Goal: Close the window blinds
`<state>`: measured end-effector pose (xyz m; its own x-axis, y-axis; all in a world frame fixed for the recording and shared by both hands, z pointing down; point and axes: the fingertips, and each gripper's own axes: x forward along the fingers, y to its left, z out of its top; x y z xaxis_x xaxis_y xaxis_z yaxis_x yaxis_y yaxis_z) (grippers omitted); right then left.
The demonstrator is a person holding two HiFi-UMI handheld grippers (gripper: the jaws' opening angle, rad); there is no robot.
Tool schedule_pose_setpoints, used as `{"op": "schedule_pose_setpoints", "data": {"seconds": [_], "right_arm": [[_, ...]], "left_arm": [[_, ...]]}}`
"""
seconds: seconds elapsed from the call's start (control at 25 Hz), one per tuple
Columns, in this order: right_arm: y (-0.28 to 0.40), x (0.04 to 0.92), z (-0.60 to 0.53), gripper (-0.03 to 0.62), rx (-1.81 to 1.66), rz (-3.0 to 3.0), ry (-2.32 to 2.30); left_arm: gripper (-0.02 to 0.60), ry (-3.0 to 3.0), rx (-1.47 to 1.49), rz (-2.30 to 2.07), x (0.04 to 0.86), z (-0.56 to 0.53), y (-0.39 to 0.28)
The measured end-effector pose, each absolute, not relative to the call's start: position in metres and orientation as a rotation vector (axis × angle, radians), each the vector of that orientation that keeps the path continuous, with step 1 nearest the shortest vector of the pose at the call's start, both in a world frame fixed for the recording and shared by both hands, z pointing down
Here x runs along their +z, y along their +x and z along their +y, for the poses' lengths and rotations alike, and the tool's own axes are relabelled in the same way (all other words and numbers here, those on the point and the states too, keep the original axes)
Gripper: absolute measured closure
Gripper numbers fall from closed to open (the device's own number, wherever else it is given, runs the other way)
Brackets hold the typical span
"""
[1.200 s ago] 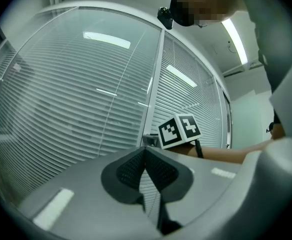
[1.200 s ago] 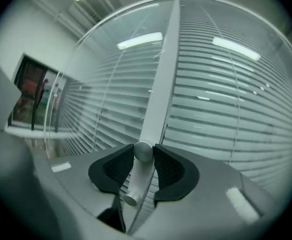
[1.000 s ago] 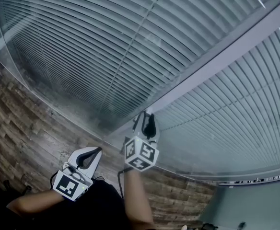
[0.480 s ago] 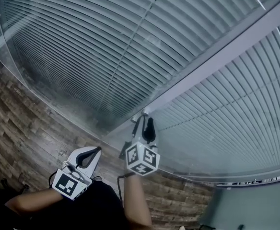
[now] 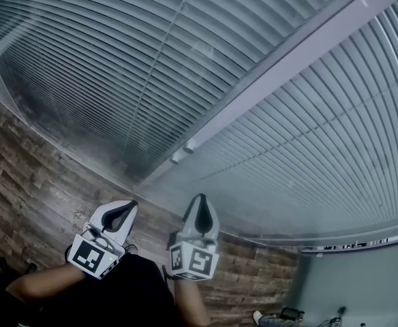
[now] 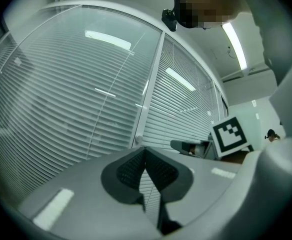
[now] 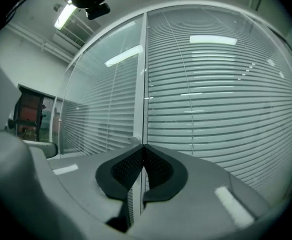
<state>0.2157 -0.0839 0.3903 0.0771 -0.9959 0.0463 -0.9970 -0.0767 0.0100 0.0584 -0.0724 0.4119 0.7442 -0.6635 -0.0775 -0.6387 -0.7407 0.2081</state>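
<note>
left gripper [image 5: 128,207] — jaws together, level | right gripper [image 5: 200,200] — jaws just closed, seemingly empty

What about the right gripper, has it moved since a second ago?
Yes. The right gripper has drawn back, downward in the head view, away from the knob on the window frame. Its jaws have just been closing, empty.
</note>
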Motion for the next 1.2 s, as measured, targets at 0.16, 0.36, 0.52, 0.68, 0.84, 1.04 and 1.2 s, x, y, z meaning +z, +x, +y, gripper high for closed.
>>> {"op": "schedule_pose_setpoints", "data": {"seconds": [0.16, 0.36, 0.52, 0.68, 0.84, 1.04, 1.2], "right_arm": [[0.209, 0.389, -0.049, 0.594, 0.032, -2.086, 2.301], [0.206, 0.385, -0.036, 0.594, -0.065, -2.055, 2.288], [0.206, 0.388, -0.027, 0.594, -0.056, -2.054, 2.293], [0.209, 0.388, -0.019, 0.594, -0.046, -2.066, 2.296], [0.210, 0.388, -0.010, 0.594, -0.030, -2.085, 2.300], [0.203, 0.387, -0.004, 0.594, -0.049, -2.089, 2.281], [0.199, 0.381, 0.002, 0.594, -0.070, -2.098, 2.283]], "left_arm": [[0.580, 2.813, -0.248, -0.985, 0.406, -0.062, 0.069], [0.580, 2.828, -0.250, -0.992, 0.404, -0.057, 0.076], [0.580, 2.845, -0.237, -0.982, 0.402, -0.051, 0.079], [0.580, 2.851, -0.228, -0.973, 0.401, -0.043, 0.085], [0.580, 2.855, -0.196, -0.962, 0.403, -0.036, 0.089], [0.580, 2.858, -0.210, -0.957, 0.399, -0.031, 0.086], [0.580, 2.869, -0.245, -0.946, 0.391, -0.022, 0.086]]}}
